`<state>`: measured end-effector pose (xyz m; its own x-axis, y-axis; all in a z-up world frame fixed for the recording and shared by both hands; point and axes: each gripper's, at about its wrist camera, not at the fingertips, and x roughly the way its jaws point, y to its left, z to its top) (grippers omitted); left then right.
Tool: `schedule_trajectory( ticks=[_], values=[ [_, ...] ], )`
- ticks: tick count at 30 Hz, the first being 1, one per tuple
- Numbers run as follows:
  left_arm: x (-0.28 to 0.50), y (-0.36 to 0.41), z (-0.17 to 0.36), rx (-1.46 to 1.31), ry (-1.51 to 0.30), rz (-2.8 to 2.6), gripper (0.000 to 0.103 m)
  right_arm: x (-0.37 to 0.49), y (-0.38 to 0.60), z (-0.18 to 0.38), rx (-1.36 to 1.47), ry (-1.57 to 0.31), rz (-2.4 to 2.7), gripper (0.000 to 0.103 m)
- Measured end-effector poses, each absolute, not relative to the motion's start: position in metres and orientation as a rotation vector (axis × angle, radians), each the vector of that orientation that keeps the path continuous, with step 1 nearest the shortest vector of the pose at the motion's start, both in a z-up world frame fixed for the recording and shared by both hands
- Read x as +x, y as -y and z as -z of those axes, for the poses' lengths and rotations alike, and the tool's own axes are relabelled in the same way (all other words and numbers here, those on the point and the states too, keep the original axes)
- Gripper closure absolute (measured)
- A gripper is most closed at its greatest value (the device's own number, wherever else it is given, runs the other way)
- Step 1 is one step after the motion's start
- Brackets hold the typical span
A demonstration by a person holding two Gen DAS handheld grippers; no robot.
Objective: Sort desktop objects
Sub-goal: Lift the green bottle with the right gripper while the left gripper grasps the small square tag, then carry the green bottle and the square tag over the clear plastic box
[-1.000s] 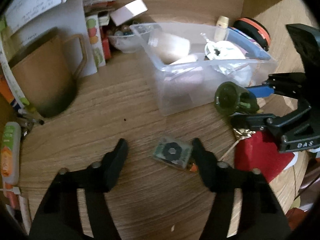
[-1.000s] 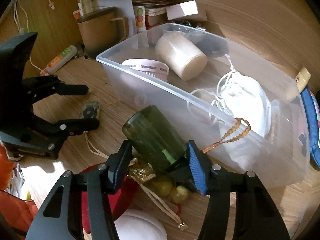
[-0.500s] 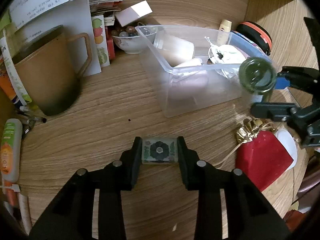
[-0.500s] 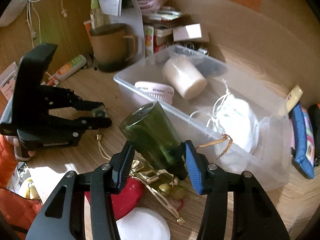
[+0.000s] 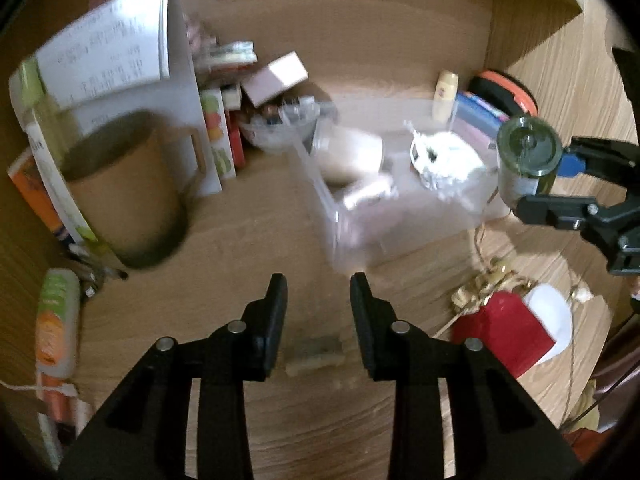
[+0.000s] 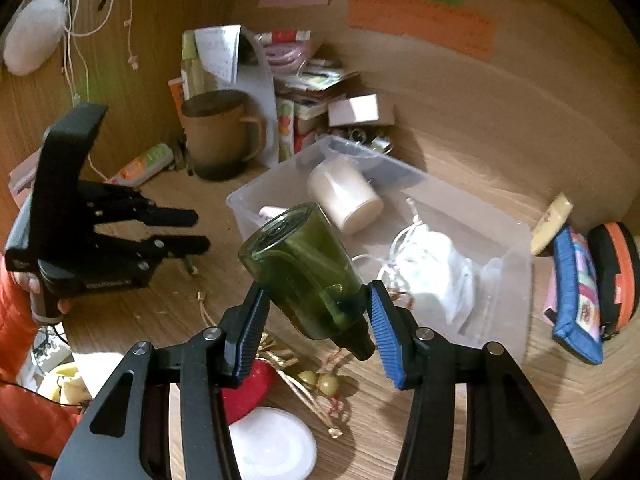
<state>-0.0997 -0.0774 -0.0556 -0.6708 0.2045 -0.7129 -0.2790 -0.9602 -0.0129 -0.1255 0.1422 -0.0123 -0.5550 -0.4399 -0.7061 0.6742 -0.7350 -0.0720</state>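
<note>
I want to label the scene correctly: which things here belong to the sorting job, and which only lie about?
In the job: green bottle in the right hand-held gripper; clear plastic bin; small flat block by the left hand-held gripper.
Lying about, for now: brown mug; red pouch; blue pencil case.

Clear bin point(image 6: 516, 236) mid-desk, holding cylinder point(image 6: 344, 196) and pouch point(image 6: 432, 276). Mug point(image 6: 218, 136) behind and left of bin, before upright books point(image 6: 286, 128). Bottle point(image 6: 308, 272) raised before bin. Tube point(image 5: 56, 320) far left, on desk point(image 5: 240, 248).
</note>
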Motion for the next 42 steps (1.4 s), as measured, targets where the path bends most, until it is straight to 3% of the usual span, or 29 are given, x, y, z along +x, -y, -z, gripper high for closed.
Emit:
schedule_trajectory(
  ticks=[9, 18, 26, 42],
  values=[
    [-0.098, 0.080, 0.039, -1.054, -0.133, -2.665, 0.071, -0.130, -0.171, -0.004, 0.882, -0.330, 2.300, 0.057],
    [-0.098, 0.085, 0.090, -1.266, -0.134, -2.602, 0.065, -0.139, -0.181, -0.015, 0.843, -0.314, 2.334, 0.057],
    [-0.094, 0.079, 0.104, -1.281, -0.131, -2.604, 0.068, -0.151, -0.191, -0.015, 0.856, -0.310, 2.371, 0.057],
    [-0.117, 0.072, 0.027, -1.044, -0.077, -2.664, 0.068, -0.189, -0.215, -0.012, 0.865, -0.264, 2.422, 0.057]
  ],
)
